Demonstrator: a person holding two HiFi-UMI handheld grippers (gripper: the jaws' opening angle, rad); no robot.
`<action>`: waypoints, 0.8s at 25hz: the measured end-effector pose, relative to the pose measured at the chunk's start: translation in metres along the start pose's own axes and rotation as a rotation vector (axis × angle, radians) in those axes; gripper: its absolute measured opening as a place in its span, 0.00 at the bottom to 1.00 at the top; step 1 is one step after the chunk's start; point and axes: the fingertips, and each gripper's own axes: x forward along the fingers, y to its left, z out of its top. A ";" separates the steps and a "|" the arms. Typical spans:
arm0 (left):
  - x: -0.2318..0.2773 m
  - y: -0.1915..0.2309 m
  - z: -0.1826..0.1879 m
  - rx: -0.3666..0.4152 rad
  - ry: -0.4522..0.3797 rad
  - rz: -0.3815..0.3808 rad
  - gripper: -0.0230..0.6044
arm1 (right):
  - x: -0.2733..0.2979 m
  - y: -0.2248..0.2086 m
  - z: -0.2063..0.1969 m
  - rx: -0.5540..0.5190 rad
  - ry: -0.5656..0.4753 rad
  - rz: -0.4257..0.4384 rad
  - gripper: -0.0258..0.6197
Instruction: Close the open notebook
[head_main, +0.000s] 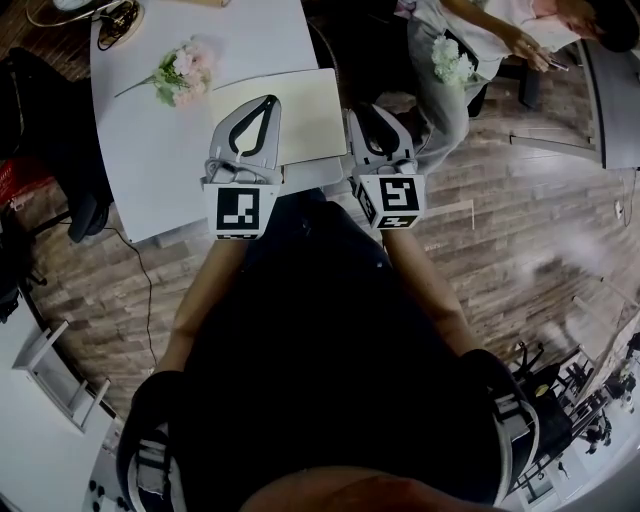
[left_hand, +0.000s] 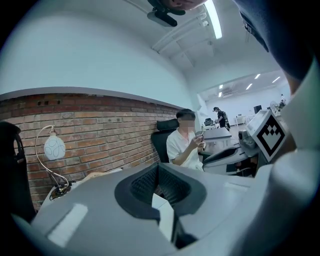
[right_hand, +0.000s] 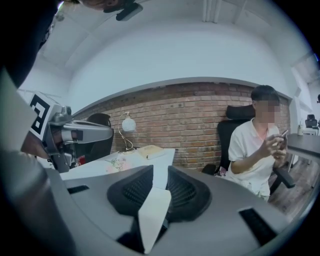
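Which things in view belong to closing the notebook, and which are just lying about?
Job in hand: notebook; left gripper; right gripper.
Lying about: flowers; lamp.

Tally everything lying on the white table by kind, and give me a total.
Pink and white flower bunch: 1
Cream rectangular notebook: 1
White globe lamp on a curved metal stem: 1
Tan flat book at the far end: 1
Total: 4

Matt paper notebook (head_main: 300, 110); smooth table (head_main: 150, 165); wood-plank floor (head_main: 520, 200).
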 end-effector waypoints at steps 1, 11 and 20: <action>0.000 -0.001 -0.002 -0.011 0.011 0.002 0.05 | -0.001 -0.001 -0.002 -0.001 0.002 -0.001 0.14; 0.004 -0.019 -0.023 -0.022 0.069 -0.026 0.05 | -0.005 -0.003 -0.041 0.013 0.084 -0.004 0.14; 0.002 -0.036 -0.046 -0.013 0.118 -0.068 0.05 | -0.008 -0.001 -0.079 0.039 0.171 0.016 0.14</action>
